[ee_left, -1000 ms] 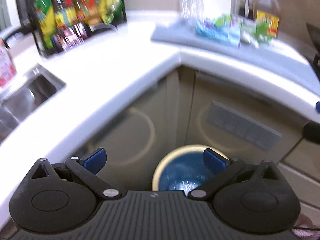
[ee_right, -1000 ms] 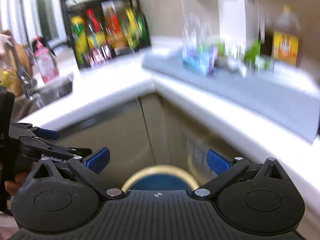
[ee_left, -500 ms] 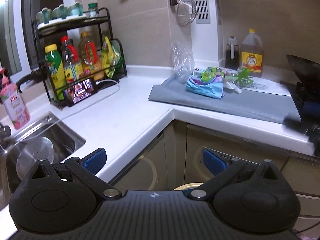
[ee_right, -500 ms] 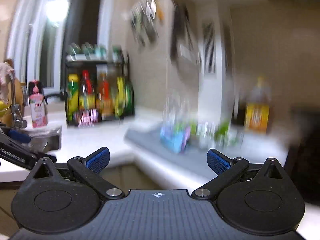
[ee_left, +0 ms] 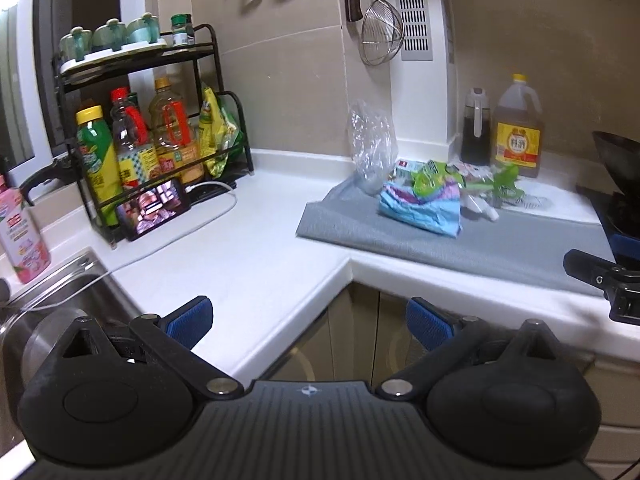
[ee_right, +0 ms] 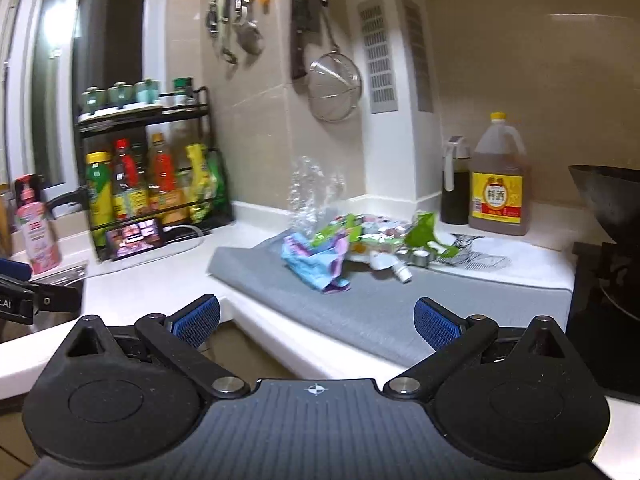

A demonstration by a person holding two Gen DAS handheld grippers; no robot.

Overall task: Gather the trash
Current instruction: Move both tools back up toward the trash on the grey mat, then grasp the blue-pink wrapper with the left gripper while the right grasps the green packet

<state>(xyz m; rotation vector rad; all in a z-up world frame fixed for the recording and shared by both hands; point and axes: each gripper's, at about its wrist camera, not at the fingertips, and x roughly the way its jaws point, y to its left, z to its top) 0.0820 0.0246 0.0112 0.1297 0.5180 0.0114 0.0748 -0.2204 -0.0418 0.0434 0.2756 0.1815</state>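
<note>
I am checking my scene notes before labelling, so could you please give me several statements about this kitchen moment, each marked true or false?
1. The left gripper is open and holds nothing. True.
2. The right gripper is shut on a wrapper. False: it is open and empty.
3. The blue wrapper lies on the grey mat. True.
4. The clear plastic bag lies in the sink. False: it stands at the back of the mat, by the wall.
5. The phone leans at the foot of the bottle rack, screen lit. True.
</note>
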